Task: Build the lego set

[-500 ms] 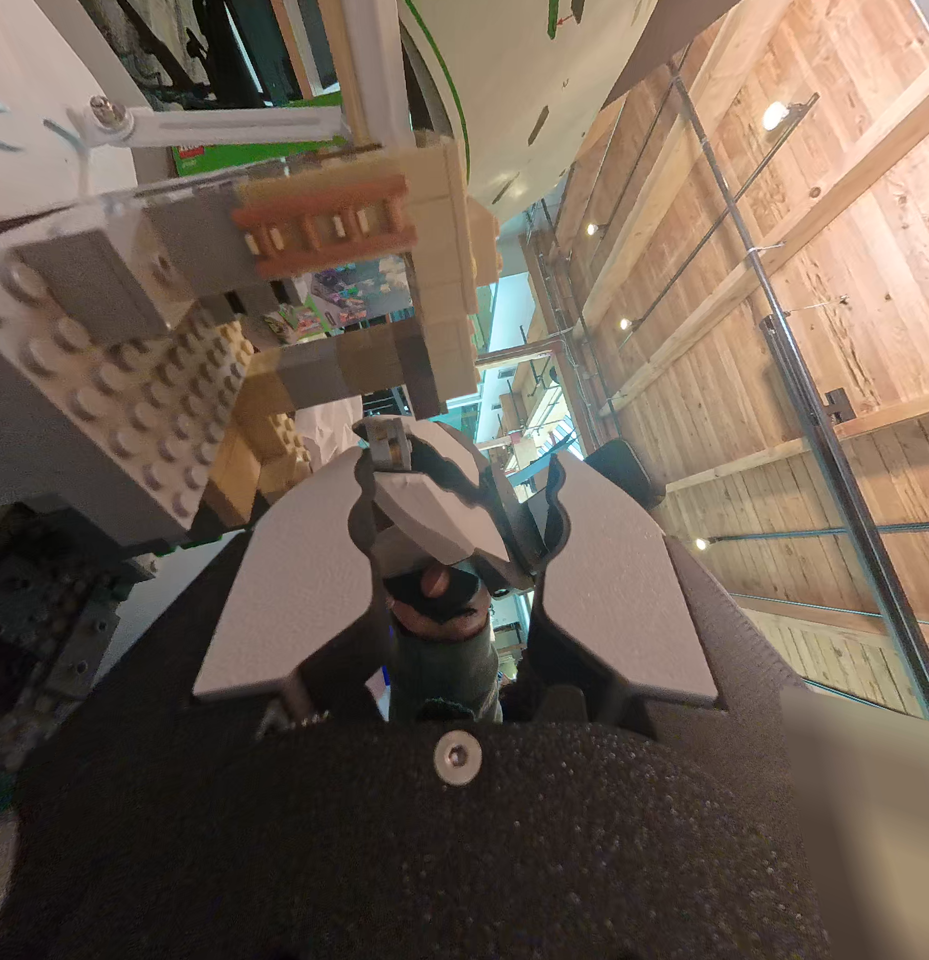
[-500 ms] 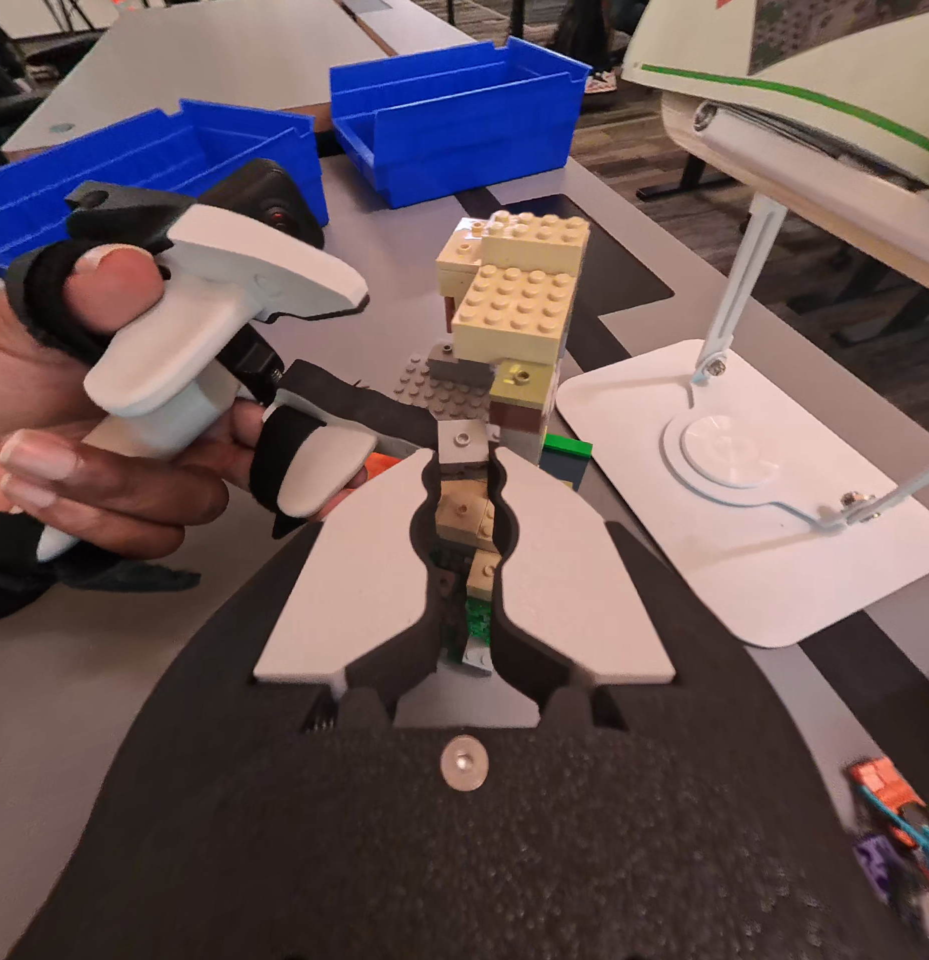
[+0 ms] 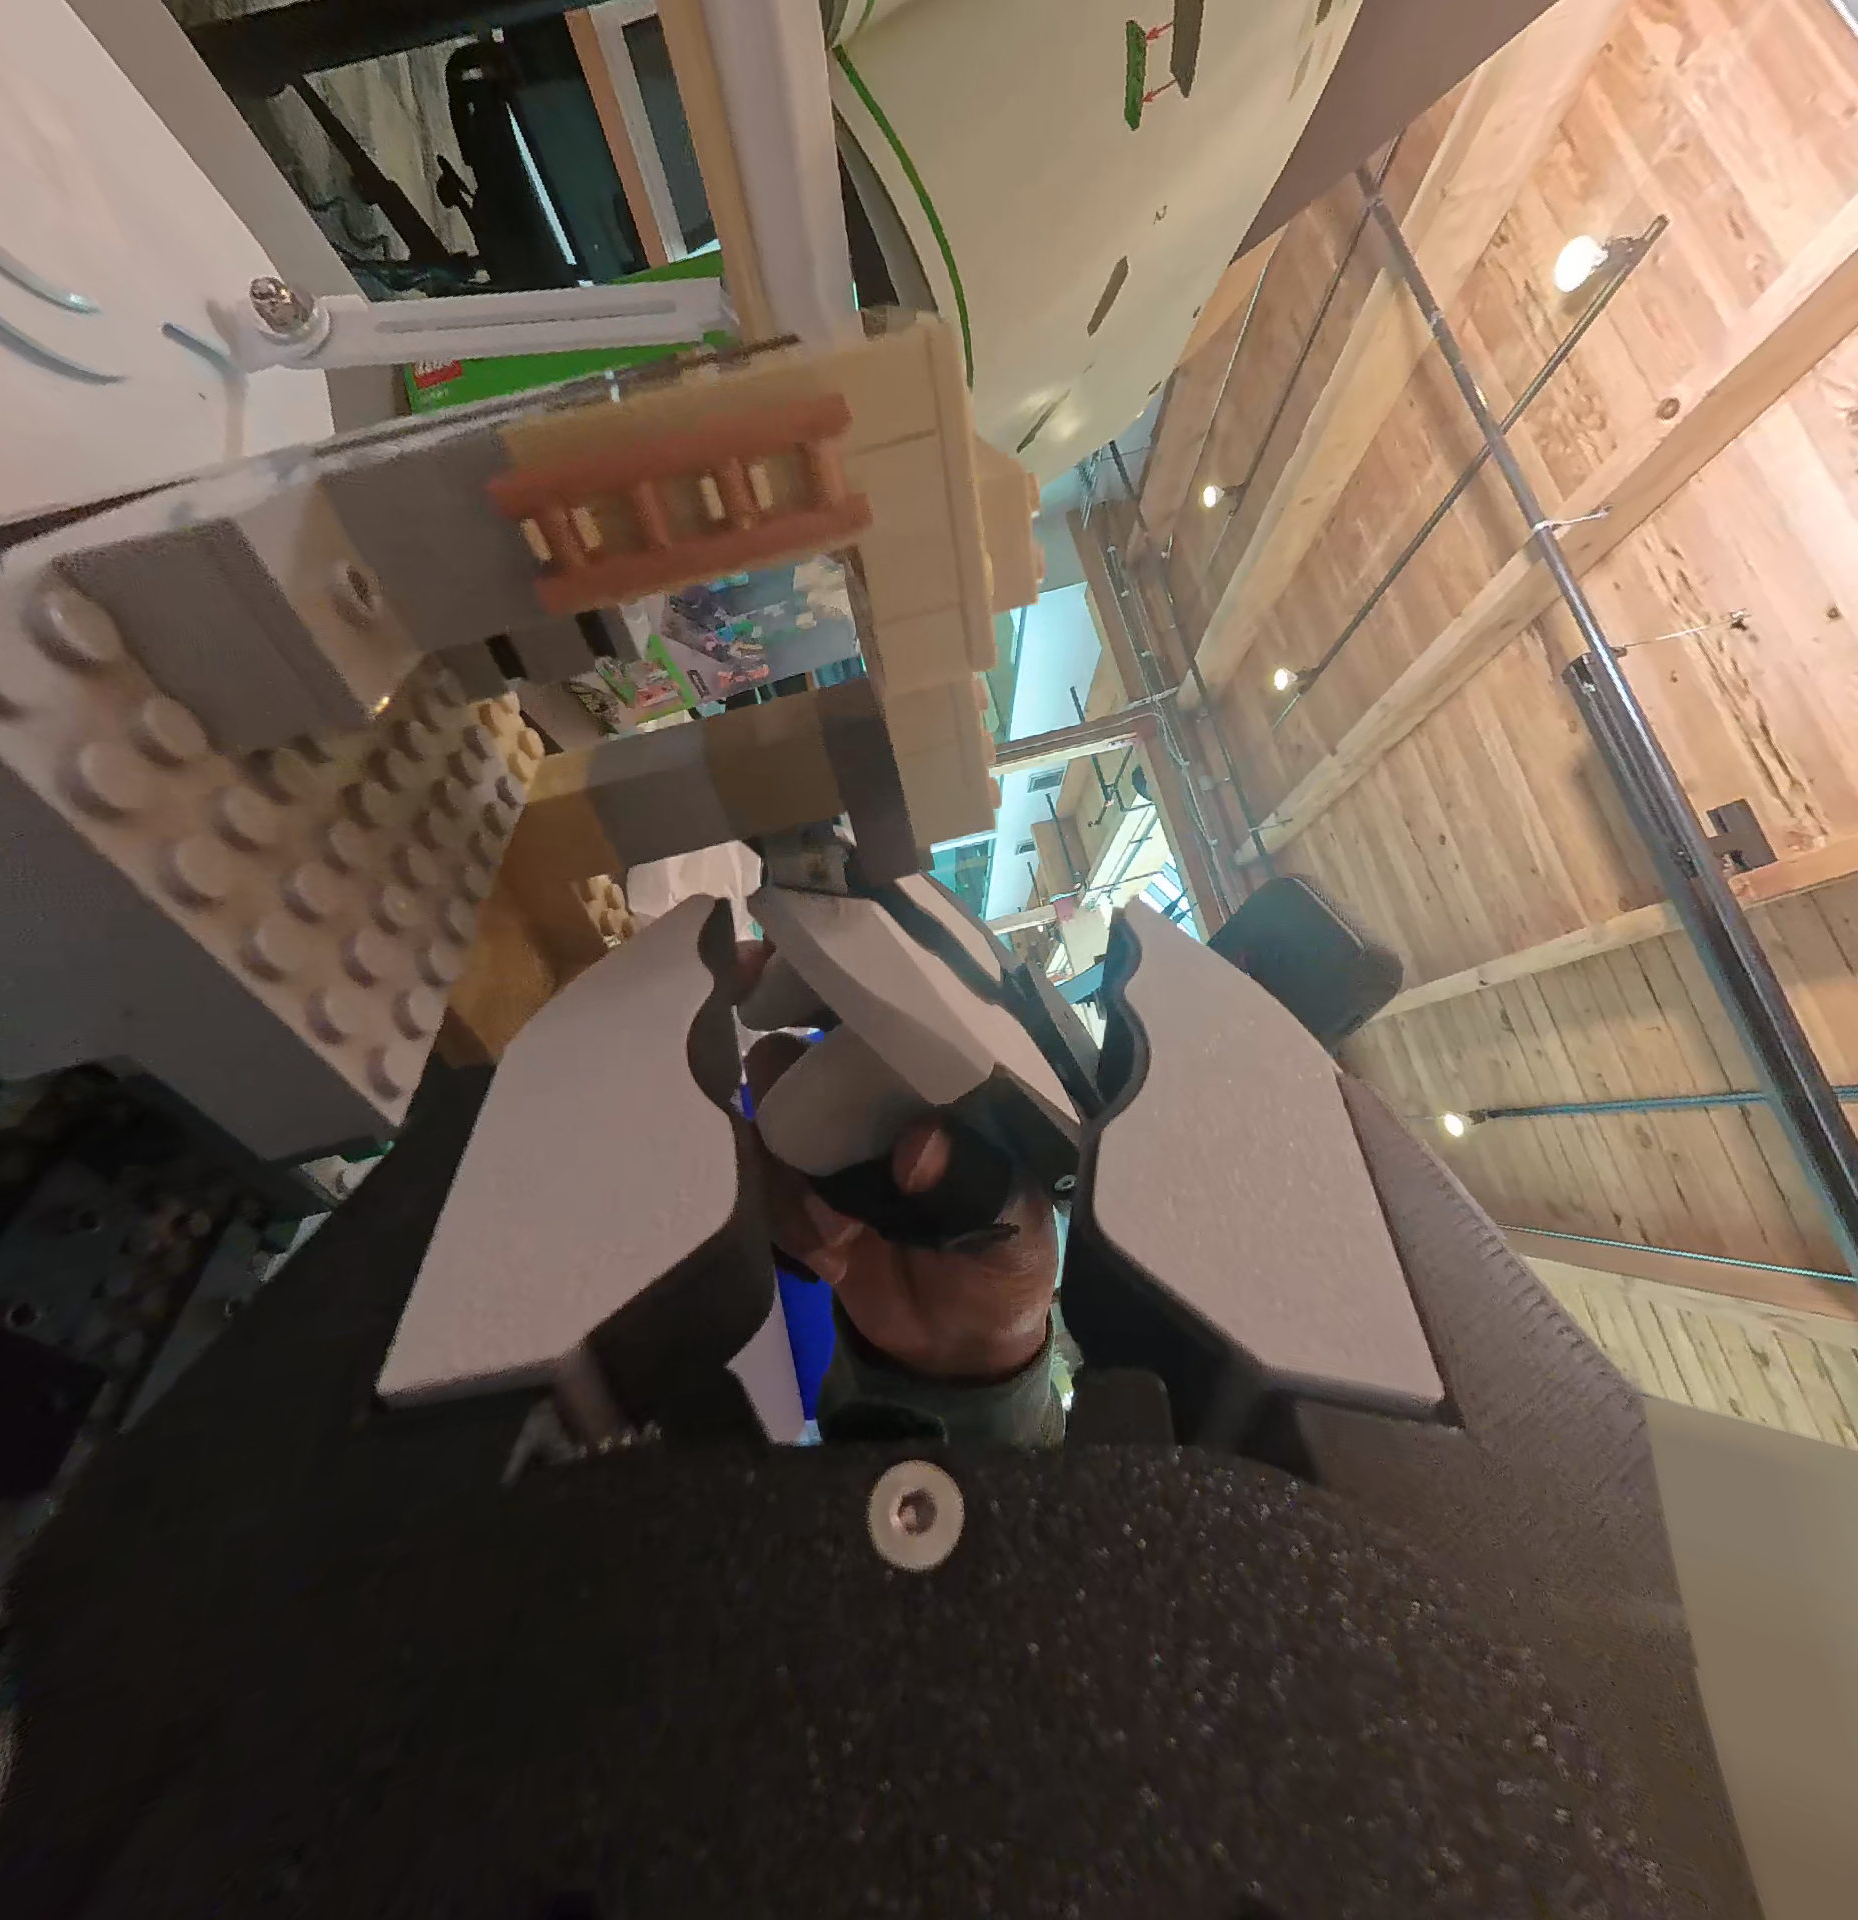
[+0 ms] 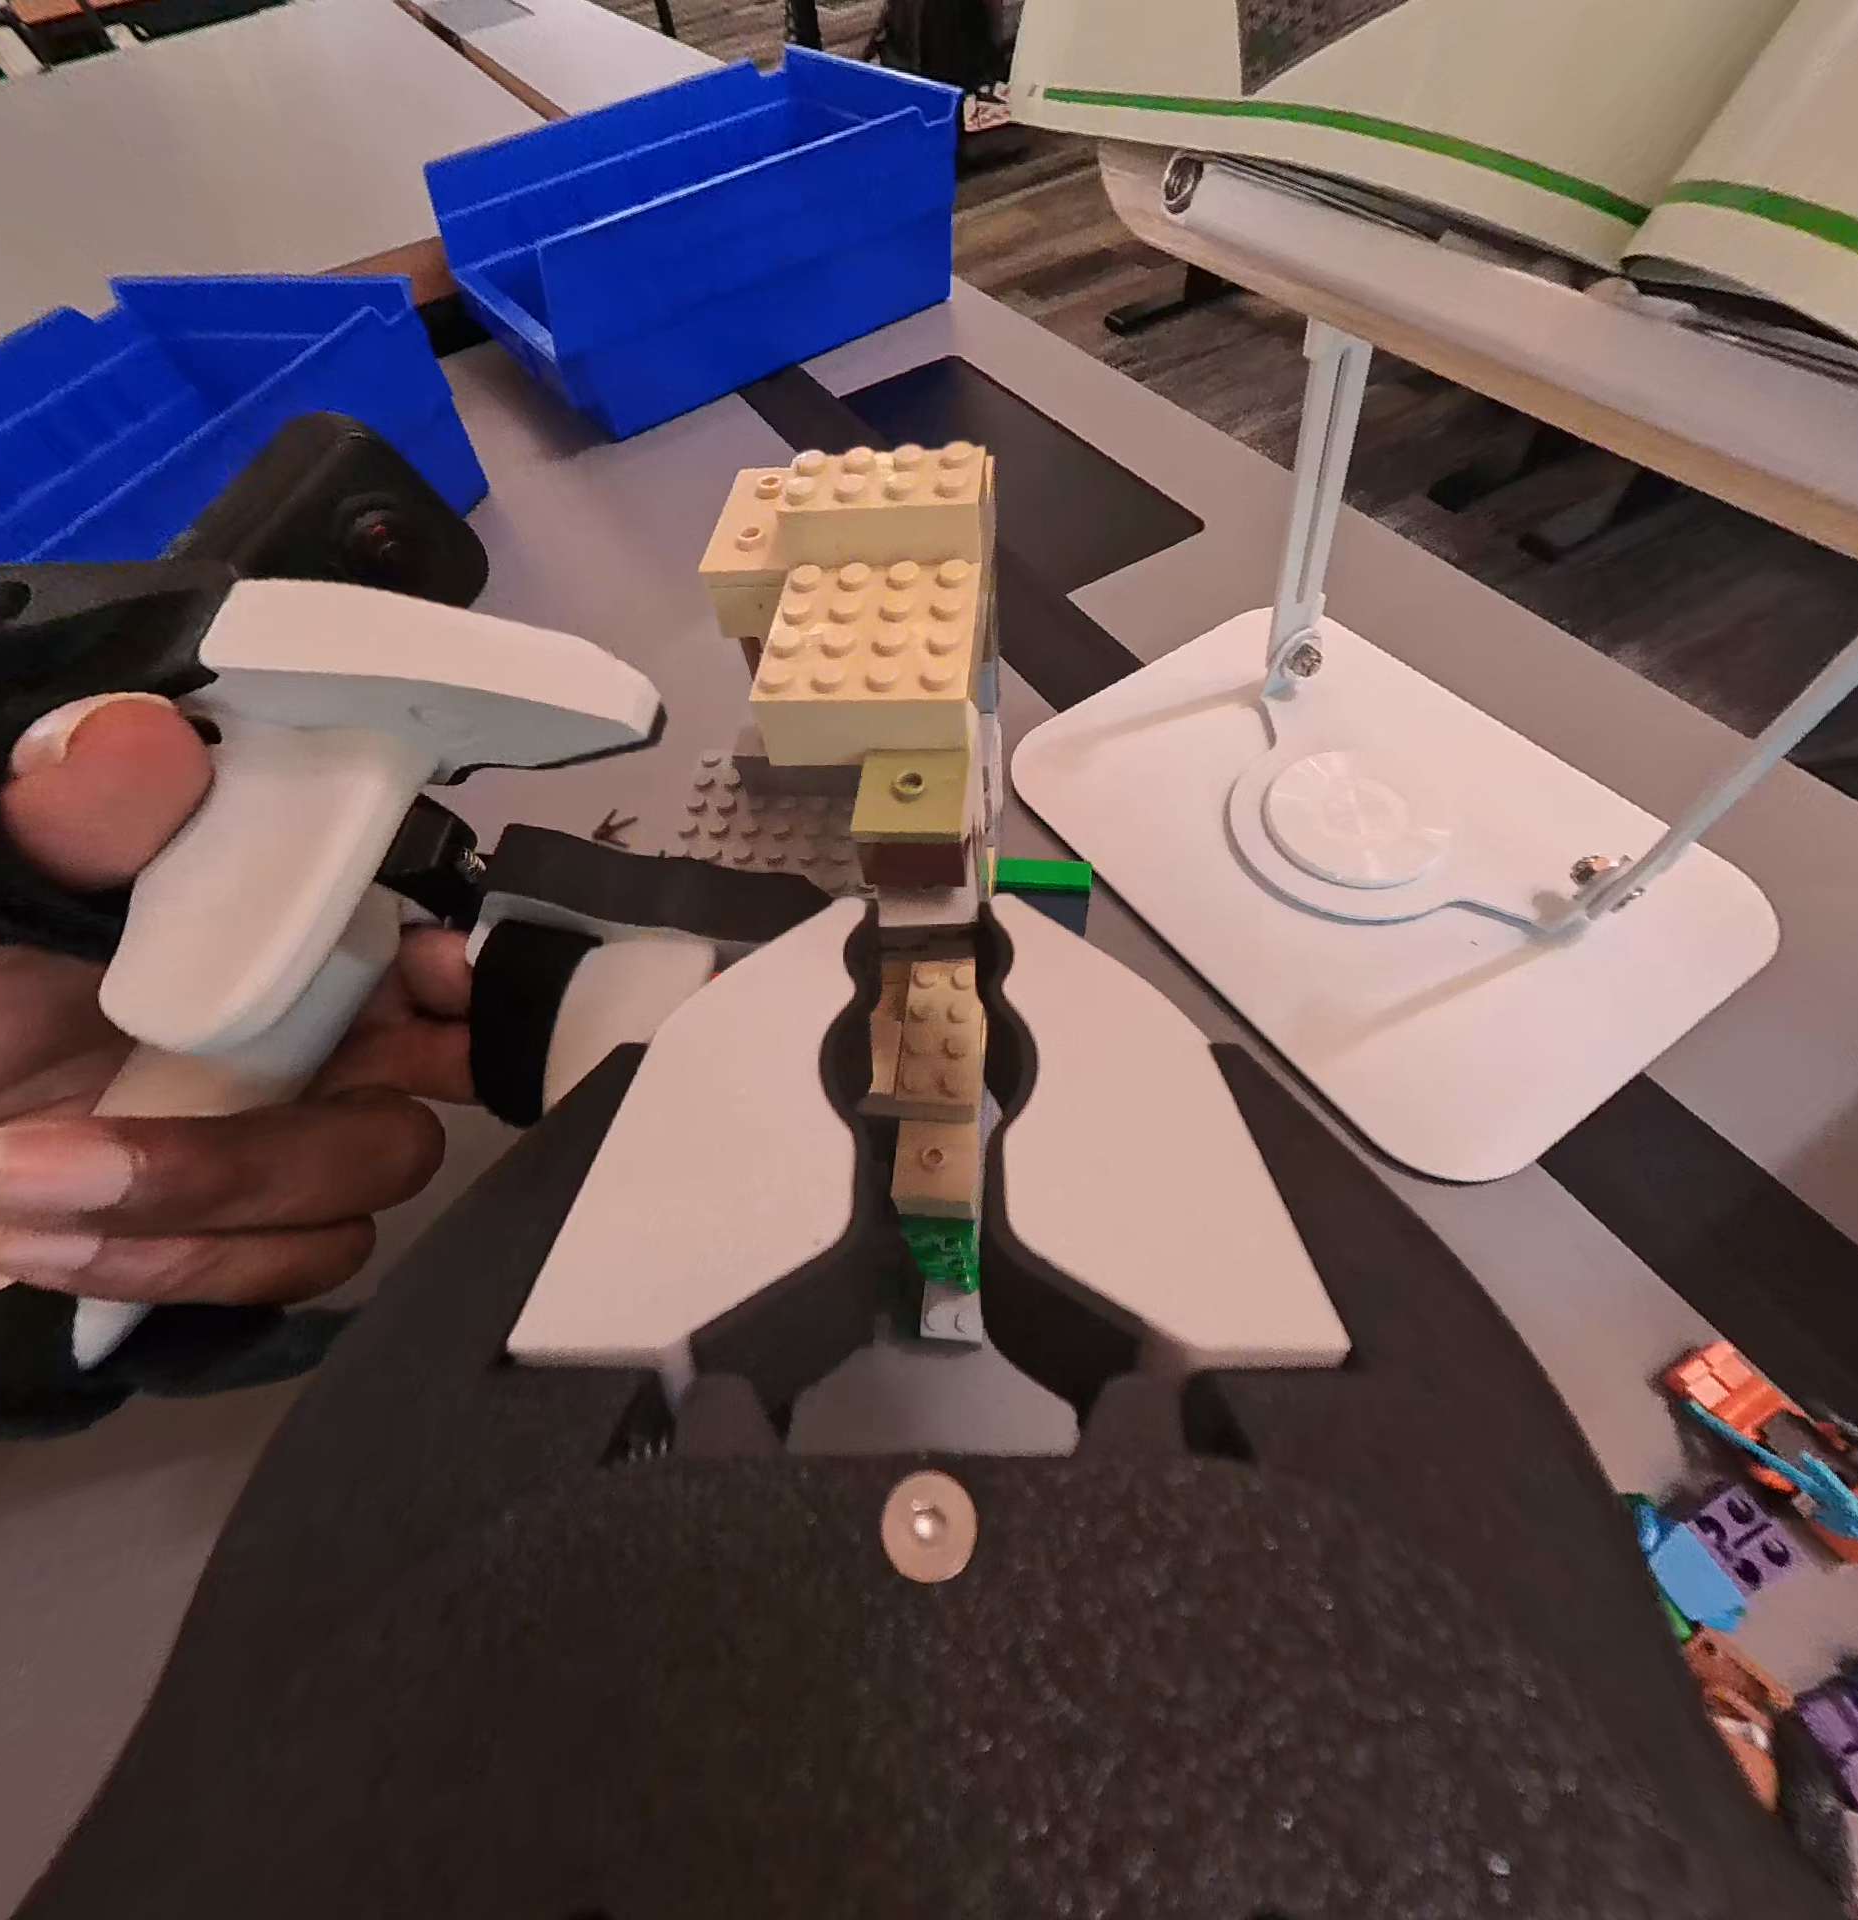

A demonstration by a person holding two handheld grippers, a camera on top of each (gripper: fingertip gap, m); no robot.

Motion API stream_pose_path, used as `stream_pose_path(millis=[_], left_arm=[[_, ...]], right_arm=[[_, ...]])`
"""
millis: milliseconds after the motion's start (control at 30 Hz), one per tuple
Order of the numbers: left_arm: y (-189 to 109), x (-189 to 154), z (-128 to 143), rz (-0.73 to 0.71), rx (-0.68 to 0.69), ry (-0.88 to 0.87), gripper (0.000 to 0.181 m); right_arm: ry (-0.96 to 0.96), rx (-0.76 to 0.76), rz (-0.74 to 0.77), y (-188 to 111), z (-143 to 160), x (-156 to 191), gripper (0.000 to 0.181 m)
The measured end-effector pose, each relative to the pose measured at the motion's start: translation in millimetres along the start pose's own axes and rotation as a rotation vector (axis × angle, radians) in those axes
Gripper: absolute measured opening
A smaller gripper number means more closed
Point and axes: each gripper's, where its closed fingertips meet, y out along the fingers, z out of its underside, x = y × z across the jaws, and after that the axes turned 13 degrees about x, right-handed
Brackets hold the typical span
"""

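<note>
Toward the bench's [image 4: 281, 145] far-left edge sit two blue bins [image 4: 696, 229], insides not visible from here. In front of them a hand [image 4: 177, 1132] grips the left claw [image 3: 920, 935], which reaches in beside the lego build [image 4: 873, 665] from the left; its jaws stand wide apart with nothing between them. The build rises near the bench's middle: tan studded bricks stacked on top, a grey plate at the base, brown and green bits lower down, and a brown ladder piece [image 3: 686, 509] on one side. The right claw [image 4: 920, 925] has its jaws nearly closed around the build's narrow near column. Right of it stands a white stand base [image 4: 1424, 883], and loose coloured pieces [image 4: 1756, 1496] lie at the near-right edge.
</note>
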Motion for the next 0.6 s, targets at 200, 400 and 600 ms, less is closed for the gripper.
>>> stream_pose_path(millis=[200,400,600], left_arm=[[4.8,-2.0,-2.5,0.035,-0.018,-0.020,0.067],[6.8,-3.4,-4.6,0.060,-0.024,-0.038,0.067],[5.7,-3.6,-4.8,0.077,-0.019,-0.044,0.064]], right_arm=[[-0.025,0.007,0.043,0.8,-3.4,-0.1,0.016],[-0.044,0.024,0.077,0.2,-4.5,-2.1,0.016],[-0.030,0.009,0.060,-0.3,-5.1,-1.2,0.017]])
